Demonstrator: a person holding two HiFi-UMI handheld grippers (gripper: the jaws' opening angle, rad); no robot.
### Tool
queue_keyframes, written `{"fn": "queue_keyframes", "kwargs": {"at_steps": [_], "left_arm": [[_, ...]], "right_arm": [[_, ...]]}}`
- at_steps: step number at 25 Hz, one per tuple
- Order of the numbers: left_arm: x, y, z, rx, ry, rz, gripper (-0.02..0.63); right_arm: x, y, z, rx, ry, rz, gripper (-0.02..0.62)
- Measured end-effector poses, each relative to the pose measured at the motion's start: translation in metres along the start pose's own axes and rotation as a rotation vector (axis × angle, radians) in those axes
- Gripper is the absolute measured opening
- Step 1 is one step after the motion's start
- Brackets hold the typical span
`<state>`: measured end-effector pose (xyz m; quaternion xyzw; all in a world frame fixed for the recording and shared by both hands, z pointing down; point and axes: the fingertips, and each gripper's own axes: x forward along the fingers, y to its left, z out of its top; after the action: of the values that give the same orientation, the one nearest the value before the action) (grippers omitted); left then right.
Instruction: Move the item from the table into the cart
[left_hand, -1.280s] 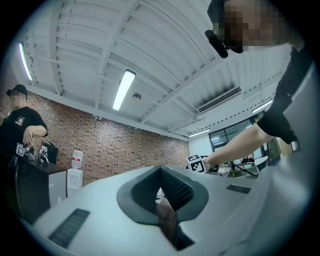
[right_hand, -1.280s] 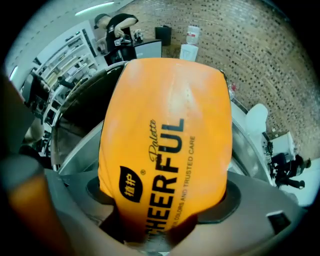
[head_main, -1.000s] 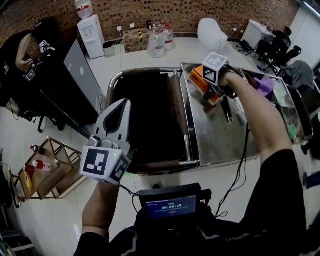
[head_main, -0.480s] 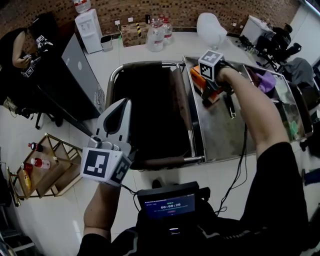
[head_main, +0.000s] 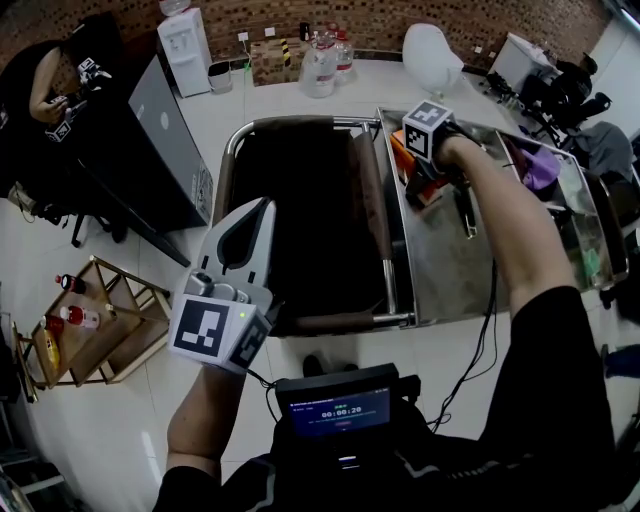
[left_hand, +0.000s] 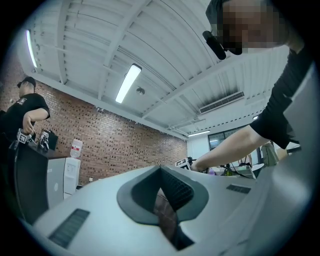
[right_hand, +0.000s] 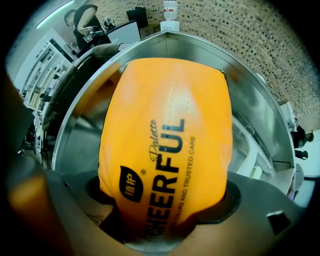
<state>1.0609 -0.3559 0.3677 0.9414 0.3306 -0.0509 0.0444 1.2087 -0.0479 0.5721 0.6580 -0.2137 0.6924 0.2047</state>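
Jaws of my right gripper (head_main: 420, 182) clamped the orange pack (right_hand: 167, 135), hanging lengthwise just right of the cart (head_main: 300, 121); my left gripper (head_main: 258, 215), jaws together and empty, hovered at its near-left corner.

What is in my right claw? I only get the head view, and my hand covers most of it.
Observer: An orange pack printed CHEERFUL; it fills the right gripper view.
Operator: Is the claw really gripping it?
Observer: Yes, the right claw pinches one end, and the pack bulges out past the jaws.
Operator: Anything in the left one?
Observer: No, the left claw is shut, pads together, nothing between them.
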Motion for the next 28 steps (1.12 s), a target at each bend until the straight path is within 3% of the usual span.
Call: {"fn": "queue_keyframes", "kwargs": {"at_steps": [14, 21, 25, 28], "left_arm": [[0.005, -0.004, -0.003, -0.007, 0.002, 0.01, 0.008], [0.005, -0.009, 0.006, 0.005, -0.022, 0.02, 0.008], [0.009, -0.023, 0.012, 0.019, -0.013, -0.001, 0.008], [0.011, -0.036, 0.017, 0.024, -0.018, -0.015, 0.008]], "right_arm": [[0.0, 0.001, -0.003, -0.021, -0.015, 0.011, 0.466], [-0.008, 0.004, -0.002, -0.039, -0.058, 0.001, 0.497], [-0.016, 0.005, -0.004, -0.063, -0.089, -0.014, 0.56], [-0.027, 0.012, -0.009, -0.016, -0.132, 0.024, 0.56]]}}
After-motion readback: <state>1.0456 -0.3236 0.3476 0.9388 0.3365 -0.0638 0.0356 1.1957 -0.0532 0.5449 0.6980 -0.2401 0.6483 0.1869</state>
